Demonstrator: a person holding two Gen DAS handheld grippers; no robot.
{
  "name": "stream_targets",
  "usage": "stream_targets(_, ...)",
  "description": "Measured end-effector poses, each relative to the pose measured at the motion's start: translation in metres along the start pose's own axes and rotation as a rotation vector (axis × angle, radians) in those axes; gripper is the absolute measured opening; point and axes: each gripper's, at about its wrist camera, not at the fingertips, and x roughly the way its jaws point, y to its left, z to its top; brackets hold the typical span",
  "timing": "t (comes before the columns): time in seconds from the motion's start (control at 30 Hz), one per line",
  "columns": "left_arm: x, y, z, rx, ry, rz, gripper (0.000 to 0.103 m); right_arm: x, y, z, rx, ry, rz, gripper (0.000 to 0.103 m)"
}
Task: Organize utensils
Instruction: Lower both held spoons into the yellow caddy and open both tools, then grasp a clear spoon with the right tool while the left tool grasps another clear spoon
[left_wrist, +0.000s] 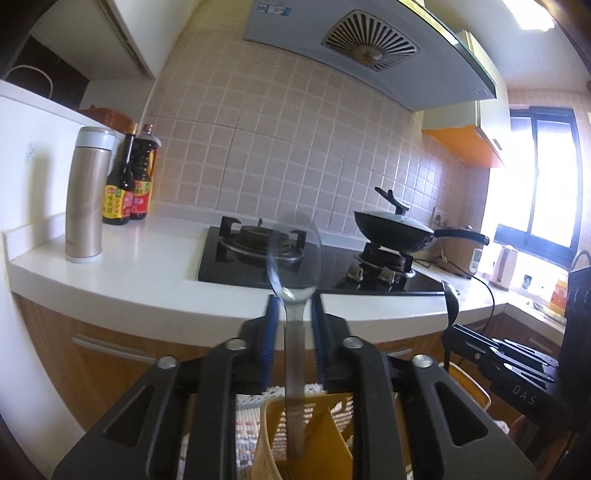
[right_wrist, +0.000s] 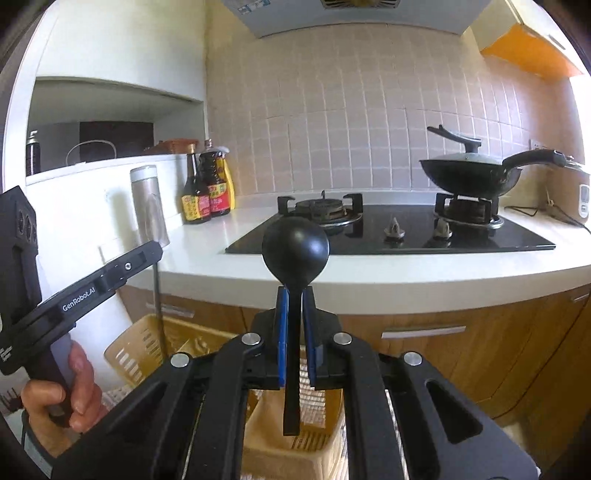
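My left gripper (left_wrist: 293, 306) stands open around a metal spoon (left_wrist: 294, 254): the blue pads sit a little apart from its handle. The spoon stands upright, bowl up, with its handle down in a yellow slotted utensil basket (left_wrist: 314, 435). My right gripper (right_wrist: 294, 295) is shut on a black ladle (right_wrist: 295, 254), bowl up, its handle hanging over the same basket (right_wrist: 147, 343). The ladle and right gripper also show in the left wrist view (left_wrist: 451, 299). The left gripper shows at the left of the right wrist view (right_wrist: 140, 258), held by a hand.
A white counter (left_wrist: 147, 266) holds a gas hob (left_wrist: 258, 254), a lidded black wok (left_wrist: 399, 229), a steel flask (left_wrist: 86, 195) and two sauce bottles (left_wrist: 127, 184). Wooden cabinet drawers (right_wrist: 424, 332) lie below the counter. A kettle (left_wrist: 504, 266) stands by the window.
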Motion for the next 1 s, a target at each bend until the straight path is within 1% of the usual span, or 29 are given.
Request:
stream_targets(0.03,-0.003,0.000,0.000,0.002,0.001,0.002,0.028,-0.002,0.000,-0.001,-0.001,0.005,-0.001,0.014)
stream_targets(0.07,-0.006,0.000,0.000,0.003,0.002,-0.001,0.036,-0.005,-0.001,-0.003,0.003,0.010,0.000,0.023)
stream_targets(0.1,-0.010,0.000,-0.001,0.003,0.002,-0.005,0.038,-0.008,-0.002,-0.003,0.008,0.014,0.001,0.040)
stream_targets(0.17,-0.019,0.001,0.000,0.005,0.003,-0.007,0.044,-0.019,-0.005,-0.006,0.031,0.006,-0.003,0.066)
stream_targets(0.23,-0.027,0.000,0.001,0.015,0.009,-0.009,0.045,-0.033,-0.006,-0.007,0.038,-0.015,-0.007,0.066)
stream_targets(0.33,-0.046,0.000,0.004,0.024,0.019,-0.012,0.048,-0.051,-0.007,-0.005,0.059,0.017,-0.004,0.066)
stream_targets(0.43,-0.068,0.001,0.010,0.023,0.040,-0.033,0.051,-0.070,-0.004,-0.001,0.052,0.070,0.000,0.066)
stream_targets(0.5,-0.084,0.001,0.014,0.028,0.043,-0.038,0.051,-0.083,0.002,0.002,0.033,0.106,-0.028,0.066)
stream_targets(0.57,-0.097,0.000,0.019,0.027,0.065,-0.046,0.055,-0.091,0.005,0.004,0.039,0.150,-0.027,0.066)
stream_targets(0.67,-0.112,-0.002,0.023,0.031,0.133,-0.082,0.056,-0.102,0.009,0.004,0.064,0.241,-0.024,0.066)
stream_targets(0.73,-0.121,-0.006,0.020,0.055,0.184,-0.087,0.056,-0.107,0.011,0.000,0.077,0.301,-0.029,0.066)
stream_targets(0.83,-0.128,-0.013,0.010,0.112,0.269,-0.072,0.056,-0.111,0.013,-0.008,0.101,0.407,-0.019,0.066)
stream_targets(0.9,-0.130,-0.014,-0.001,0.142,0.334,-0.048,0.056,-0.112,0.014,-0.018,0.115,0.479,-0.019,0.066)
stream_targets(0.97,-0.130,-0.012,-0.011,0.156,0.394,-0.022,0.056,-0.109,0.014,-0.031,0.131,0.564,-0.017,0.066)
stream_targets(1.0,-0.128,-0.010,-0.019,0.160,0.433,-0.008,0.056,-0.108,0.014,-0.036,0.135,0.591,-0.014,0.066)
